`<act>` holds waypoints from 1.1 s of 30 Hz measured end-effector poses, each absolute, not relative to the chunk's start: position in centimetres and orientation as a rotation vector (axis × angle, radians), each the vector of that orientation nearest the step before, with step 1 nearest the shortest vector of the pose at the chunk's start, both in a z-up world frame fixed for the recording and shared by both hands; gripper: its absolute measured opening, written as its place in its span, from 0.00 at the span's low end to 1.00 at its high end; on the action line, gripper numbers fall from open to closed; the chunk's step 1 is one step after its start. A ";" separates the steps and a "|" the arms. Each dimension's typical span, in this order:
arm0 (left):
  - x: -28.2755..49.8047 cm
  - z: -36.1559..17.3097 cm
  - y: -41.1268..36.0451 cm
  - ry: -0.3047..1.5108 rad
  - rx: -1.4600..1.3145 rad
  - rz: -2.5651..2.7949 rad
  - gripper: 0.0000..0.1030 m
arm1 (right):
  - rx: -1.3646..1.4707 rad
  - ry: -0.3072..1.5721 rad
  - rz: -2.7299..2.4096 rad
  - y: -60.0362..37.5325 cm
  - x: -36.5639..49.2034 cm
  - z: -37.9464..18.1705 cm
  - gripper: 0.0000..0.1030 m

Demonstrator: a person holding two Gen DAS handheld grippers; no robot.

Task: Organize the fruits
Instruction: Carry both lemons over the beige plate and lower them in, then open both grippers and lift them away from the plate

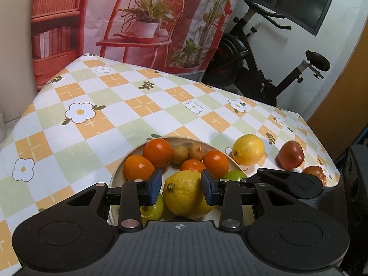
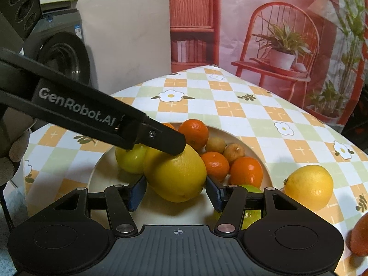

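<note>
A cream plate [image 1: 184, 140] [image 2: 253, 148] holds several oranges [image 1: 158, 152], two small brown fruits [image 1: 179, 154], green limes [image 1: 234, 175] and a big yellow lemon [image 1: 185, 194] [image 2: 177, 176]. My left gripper [image 1: 181, 184] is shut on that lemon, its blue pads on both sides; its finger [image 2: 161, 138] rests on the lemon in the right wrist view. My right gripper [image 2: 177, 193] is open, its pads either side of the same lemon without touching. A second lemon [image 1: 248, 149] [image 2: 309, 186] lies on the cloth right of the plate.
Two red-brown fruits [image 1: 290, 155] [image 1: 316, 173] lie on the checkered tablecloth [image 1: 115, 105] near its right edge. An exercise bike [image 1: 264, 69] stands behind the table, a washing machine [image 2: 62, 55] to the left, a printed backdrop [image 1: 149, 23] at the back.
</note>
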State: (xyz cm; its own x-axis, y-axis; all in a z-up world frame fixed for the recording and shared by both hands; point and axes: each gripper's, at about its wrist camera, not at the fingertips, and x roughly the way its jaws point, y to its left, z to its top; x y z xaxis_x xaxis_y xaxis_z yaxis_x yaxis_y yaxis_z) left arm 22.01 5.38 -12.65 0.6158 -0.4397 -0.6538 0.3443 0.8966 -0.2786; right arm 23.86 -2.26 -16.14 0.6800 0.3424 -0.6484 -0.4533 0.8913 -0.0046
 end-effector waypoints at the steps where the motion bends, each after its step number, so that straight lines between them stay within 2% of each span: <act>1: 22.0 -12.6 5.3 0.784 -0.126 -0.447 0.39 | -0.177 0.685 0.449 -2.3 23.8 -16.1 0.51; 17: 21.9 -11.8 3.8 0.730 0.006 -0.337 0.39 | -0.128 0.485 0.383 -8.4 19.2 -13.0 0.51; 33: 21.6 -11.4 3.2 0.730 0.003 -0.272 0.39 | -0.062 0.473 0.247 -14.3 18.6 -15.7 0.51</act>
State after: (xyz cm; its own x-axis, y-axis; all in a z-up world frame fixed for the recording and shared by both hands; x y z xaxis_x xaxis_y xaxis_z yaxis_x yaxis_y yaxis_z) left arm 21.60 3.18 -11.39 0.7116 -0.2446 -0.6586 0.2470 0.9647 -0.0914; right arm 18.56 -14.30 -15.69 0.8609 0.2208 -0.4584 -0.2493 0.9684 -0.0019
